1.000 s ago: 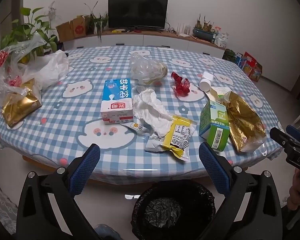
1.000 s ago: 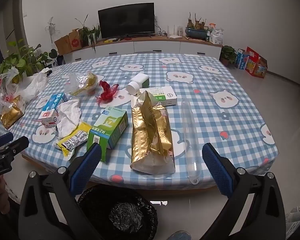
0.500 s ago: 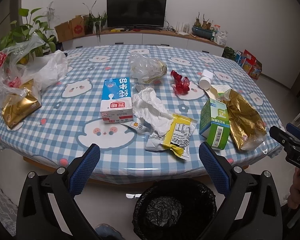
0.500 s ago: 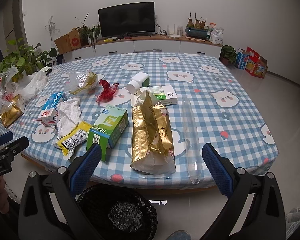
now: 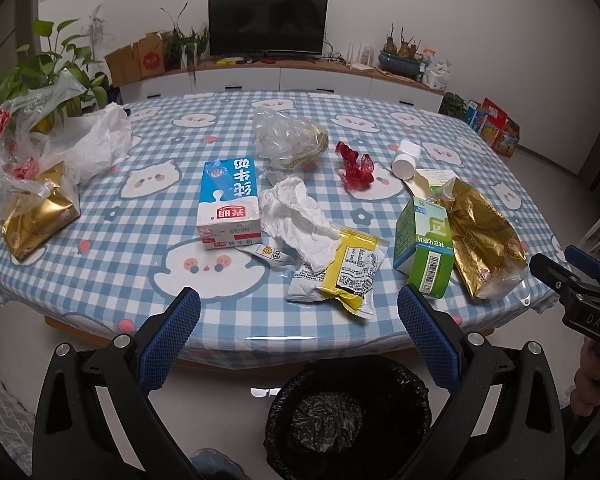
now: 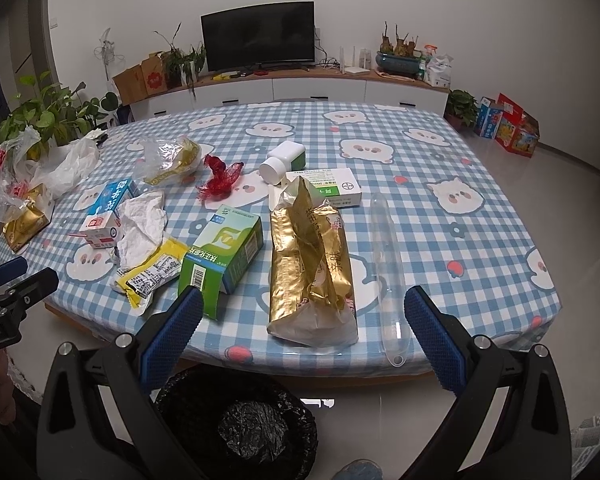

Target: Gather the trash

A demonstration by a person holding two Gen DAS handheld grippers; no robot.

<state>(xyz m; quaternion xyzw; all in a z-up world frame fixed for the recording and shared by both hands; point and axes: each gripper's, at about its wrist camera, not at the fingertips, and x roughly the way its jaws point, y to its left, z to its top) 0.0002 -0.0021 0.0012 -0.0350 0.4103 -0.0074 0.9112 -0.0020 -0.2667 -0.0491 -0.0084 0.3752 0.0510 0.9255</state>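
Since the earlier frames, little has changed: both grippers have eased slightly closer to the tabletop (image 5: pixel 100 264), and no item of trash has shifted. Left gripper (image 5: pixel 298 312) and right gripper (image 6: pixel 304 308) both stand wide and hold nothing, poised short of the tabletop's near edge above the black-lined trash bin (image 5: pixel 348 420) on the floor. Taking the green carton (image 5: pixel 424 248) as landmark: the yellow snack wrapper (image 5: pixel 352 268) lies just to its left, with the crumpled white tissue (image 5: pixel 296 220) beyond it and the blue-and-white milk carton (image 5: pixel 228 204) farther left; the gold foil bag (image 6: pixel 312 264) lies touching its right side, and a clear plastic tube (image 6: pixel 386 264) rests farther right, near the tabletop edge. Behind the carton lie a red cellophane scrap (image 5: pixel 356 168) and a white pill bottle (image 6: pixel 282 162) on its side. Wrapper, tissue and cellophane are judged light and limp; pinch them at a raised fold. Both cartons appear stiff; grip across the narrow faces. Foil may slip and crumple; take it at the gathered top. Handle the tube at mid-length, since it may roll. The bin holds only its liner, as far as can be seen. Whether the cartons and the foil bag hold anything cannot be told.
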